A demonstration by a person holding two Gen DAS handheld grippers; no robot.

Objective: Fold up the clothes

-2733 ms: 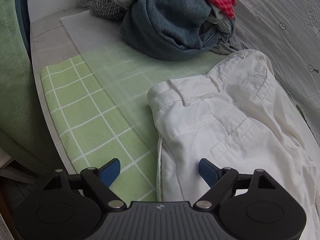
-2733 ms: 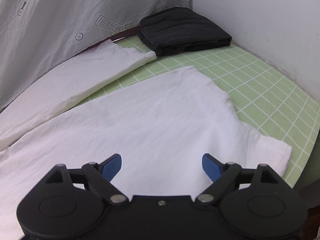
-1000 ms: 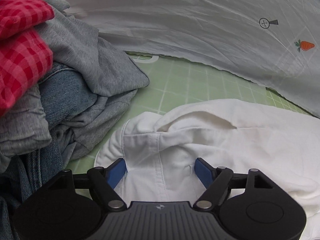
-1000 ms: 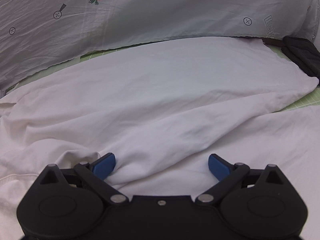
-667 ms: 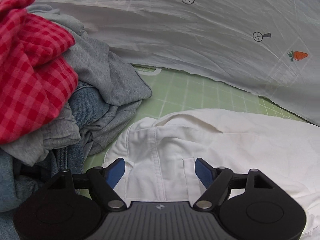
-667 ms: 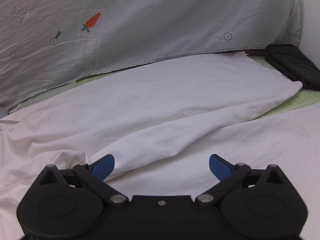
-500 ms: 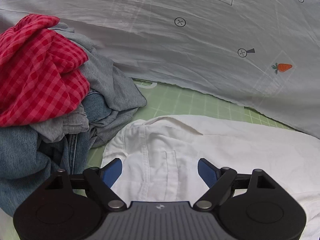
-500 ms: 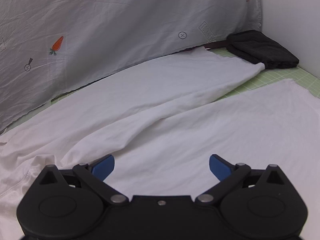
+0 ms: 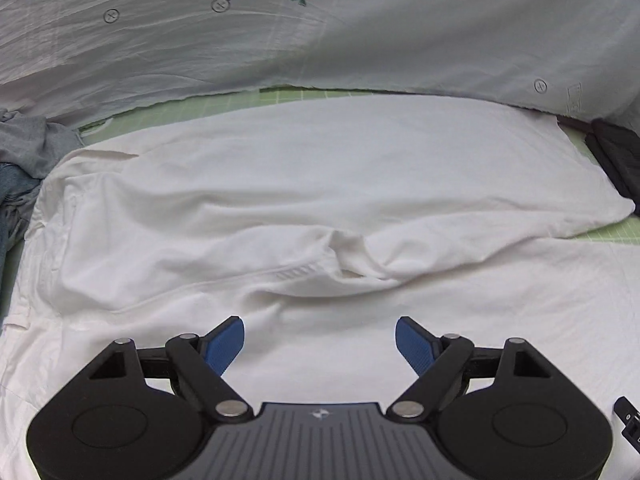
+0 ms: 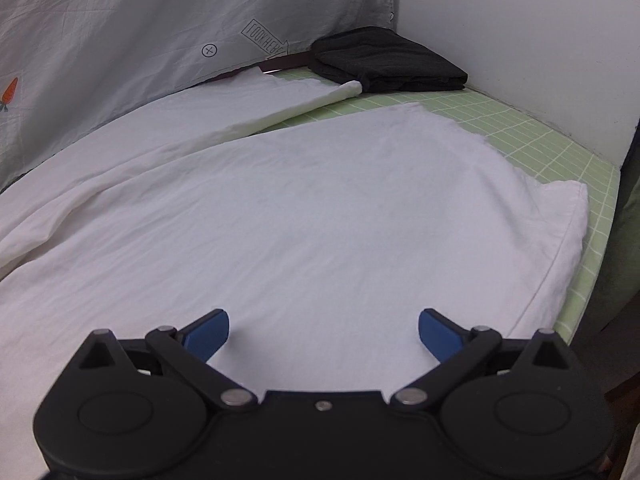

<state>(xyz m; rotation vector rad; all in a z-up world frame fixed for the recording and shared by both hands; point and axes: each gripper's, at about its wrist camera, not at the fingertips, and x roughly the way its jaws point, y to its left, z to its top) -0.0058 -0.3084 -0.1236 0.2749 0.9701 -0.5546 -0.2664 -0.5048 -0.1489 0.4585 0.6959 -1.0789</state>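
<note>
White trousers (image 9: 304, 184) lie spread across the green checked mat (image 9: 288, 94), with a bunched crease at the crotch (image 9: 340, 264). My left gripper (image 9: 319, 340) hovers open over the cloth just in front of that crease, nothing between its blue pads. In the right wrist view the near leg (image 10: 320, 216) lies flat and wide, the far leg (image 10: 248, 108) stretches toward the back. My right gripper (image 10: 323, 330) stands open above the near leg, nothing between its fingers.
A folded black garment (image 10: 384, 60) sits at the mat's far right corner, also seen as a dark edge (image 9: 616, 152). A pile of grey and denim clothes (image 9: 24, 148) lies at the left. A grey printed sheet (image 9: 320, 32) hangs behind. The mat's right edge (image 10: 592, 216) drops off.
Both grippers swept rightward along the trousers: the left from the waistband by the clothes pile to the crotch crease, the right from mid-leg toward the hems. Both stayed open.
</note>
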